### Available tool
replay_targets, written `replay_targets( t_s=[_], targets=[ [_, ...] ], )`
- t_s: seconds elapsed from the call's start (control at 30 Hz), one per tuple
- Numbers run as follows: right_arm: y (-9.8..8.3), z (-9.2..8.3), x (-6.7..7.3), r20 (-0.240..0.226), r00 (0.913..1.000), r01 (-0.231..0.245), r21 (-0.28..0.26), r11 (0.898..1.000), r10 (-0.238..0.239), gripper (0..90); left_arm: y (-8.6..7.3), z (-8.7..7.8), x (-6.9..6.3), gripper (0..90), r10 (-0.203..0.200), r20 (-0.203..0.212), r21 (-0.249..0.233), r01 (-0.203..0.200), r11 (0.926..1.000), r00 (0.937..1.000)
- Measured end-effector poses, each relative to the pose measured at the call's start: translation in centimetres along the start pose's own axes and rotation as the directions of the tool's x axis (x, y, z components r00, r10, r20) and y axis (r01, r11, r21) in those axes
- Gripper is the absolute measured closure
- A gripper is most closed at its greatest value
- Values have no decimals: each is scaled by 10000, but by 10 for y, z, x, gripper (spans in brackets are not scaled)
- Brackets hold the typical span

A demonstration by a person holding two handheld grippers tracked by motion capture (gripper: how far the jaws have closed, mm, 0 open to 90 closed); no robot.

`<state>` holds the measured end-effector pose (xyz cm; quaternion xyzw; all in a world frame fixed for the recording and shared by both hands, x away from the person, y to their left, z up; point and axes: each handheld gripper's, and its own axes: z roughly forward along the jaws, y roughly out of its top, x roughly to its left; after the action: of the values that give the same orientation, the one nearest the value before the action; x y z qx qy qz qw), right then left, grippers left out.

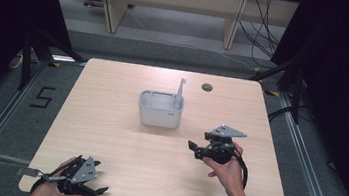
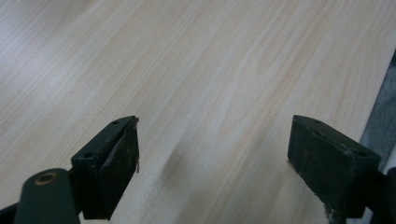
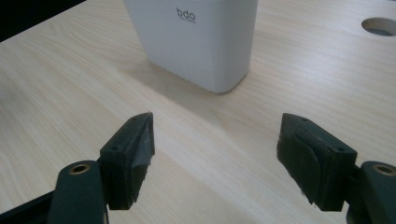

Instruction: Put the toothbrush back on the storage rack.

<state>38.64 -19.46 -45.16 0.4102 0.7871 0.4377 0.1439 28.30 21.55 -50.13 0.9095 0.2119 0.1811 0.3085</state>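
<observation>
Left gripper (image 2: 212, 144) wide, nothing between its jaws, bare table (image 2: 210, 60) ahead. Right gripper (image 3: 215, 151) wide too, empty, white bin (image 3: 196, 37) just ahead, apart. Probably an early approach: grasp not yet made.

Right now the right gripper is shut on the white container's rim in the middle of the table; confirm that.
Wrong. The right gripper is open and holds nothing; its fingers stand apart, short of the white container, as the right gripper view shows. The container does sit mid-table.
</observation>
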Motion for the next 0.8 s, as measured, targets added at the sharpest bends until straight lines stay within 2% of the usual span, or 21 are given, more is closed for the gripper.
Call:
replay_targets(
  t_s=[0.03, 0.07, 0.2, 0.27, 0.3, 0.37, 0.4, 0.47, 0.5, 0.53, 0.57, 0.63, 0.73, 0.77, 0.8],
  targets=[
    [-3, 0, 1, 63, 9999, -90, -93, 9999, 91, 282, 0, 0, -1, 164, -77, 51, -50, 77, 10000, 10000],
    [-7, -1, 0, 66, 10000, -68, 76, 9999, 67, 281, 0, 1, -1, 163, -141, 122, -114, 142, 9998, 9998],
    [-13, -1, 0, -1, 9999, -117, 123, 9999, 117, 280, 0, 1, -1, 164, -95, 131, -104, 96, 9999, 9999],
    [-16, -2, 0, 114, 9999, 34, 171, 9998, -36, 274, 0, 1, 0, 164, -104, 122, -100, 105, 9999, 9999],
    [-18, -3, 2, 114, 9997, -218, 189, 9996, 216, 273, 0, 1, 0, 164, -82, 129, -89, 83, 9999, 9999],
    [-21, -5, 1, 146, 9999, 45, 218, 9998, -48, 273, 0, 1, 0, 163, -80, 132, -104, 81, 9999, 9999],
    [-22, -5, 3, 69, 9997, -219, 194, 9996, 218, 272, 0, 1, 0, 164, -78, 135, -103, 79, 9999, 9999],
    [-25, -6, 3, 17, 9999, -165, 196, 9997, 165, 273, 0, 1, 0, 164, -32, 124, -71, 33, 10000, 9999],
    [-26, -9, 3, 96, 9999, 75, 233, 9997, -77, 271, 1, 1, 1, 164, 9, 120, -44, -8, 10000, 9999],
    [-26, -9, 3, 96, 9999, 75, 233, 9997, -77, 271, 1, 1, 1, 164, 9, 120, -44, -8, 10000, 9999],
    [-30, -11, 5, 81, 9999, -150, 178, 9997, 148, 268, 1, 1, 1, 163, 4, 116, -52, -3, 10000, 9999],
    [-32, -13, 7, 57, 9998, -184, 263, 9995, 183, 268, 1, 1, 1, 164, 4, 111, -50, -3, 10000, 9999],
    [-34, -16, 7, 120, 9999, 20, 267, 9996, -23, 267, 1, 1, 1, 164, -5, 109, -56, 6, 10000, 9999],
    [-36, -16, 8, 12, 9998, -211, 250, 9995, 210, 266, 1, 1, 1, 164, -13, 105, -74, 14, 10000, 9999],
    [-38, -18, 9, 23, 9997, -228, 296, 9993, 228, 264, 1, 1, 0, 163, -96, 116, -140, 97, 9999, 9999]
  ],
)
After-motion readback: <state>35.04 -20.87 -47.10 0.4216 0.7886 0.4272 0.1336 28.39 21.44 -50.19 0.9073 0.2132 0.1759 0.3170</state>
